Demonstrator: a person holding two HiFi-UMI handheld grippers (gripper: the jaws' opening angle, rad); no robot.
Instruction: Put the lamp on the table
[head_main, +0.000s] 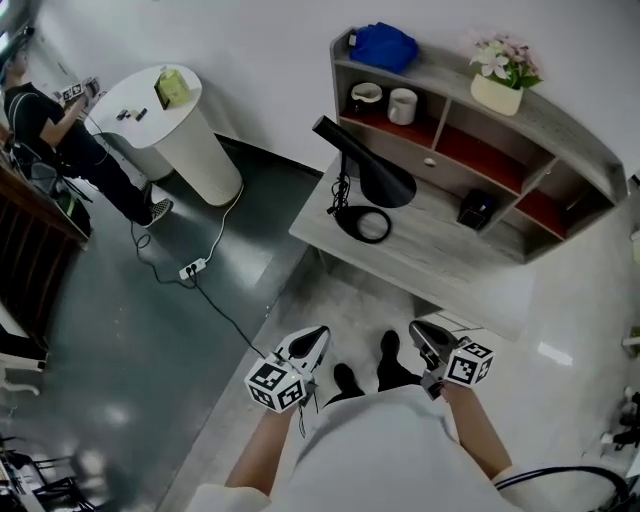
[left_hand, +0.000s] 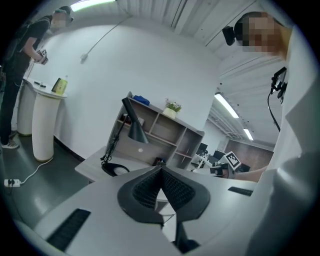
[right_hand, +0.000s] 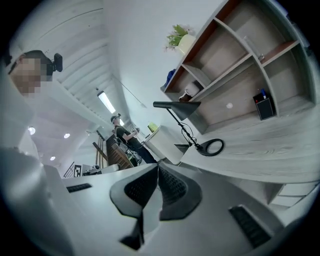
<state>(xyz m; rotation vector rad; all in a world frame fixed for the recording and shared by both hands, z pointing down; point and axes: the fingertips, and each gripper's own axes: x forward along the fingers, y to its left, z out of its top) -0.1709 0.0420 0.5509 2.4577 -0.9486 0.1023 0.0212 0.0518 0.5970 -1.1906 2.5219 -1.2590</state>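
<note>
A black desk lamp (head_main: 368, 182) with a cone shade and a ring base (head_main: 364, 224) stands on the grey wooden table (head_main: 440, 262), near its left end. It shows too in the left gripper view as the lamp (left_hand: 131, 129) and in the right gripper view as the lamp (right_hand: 186, 116). My left gripper (head_main: 311, 340) and right gripper (head_main: 425, 335) are held close to my body, well short of the table. Both are shut with nothing between the jaws, as the left gripper (left_hand: 161, 170) and right gripper (right_hand: 157, 167) views show.
A shelf unit (head_main: 470, 120) on the table holds mugs (head_main: 402, 105), a blue cloth (head_main: 384, 45), a flower pot (head_main: 503, 75) and a small black box (head_main: 476, 209). A white round stand (head_main: 175, 125), a floor power strip (head_main: 192, 268) with cable, and a person (head_main: 60, 140) are at the left.
</note>
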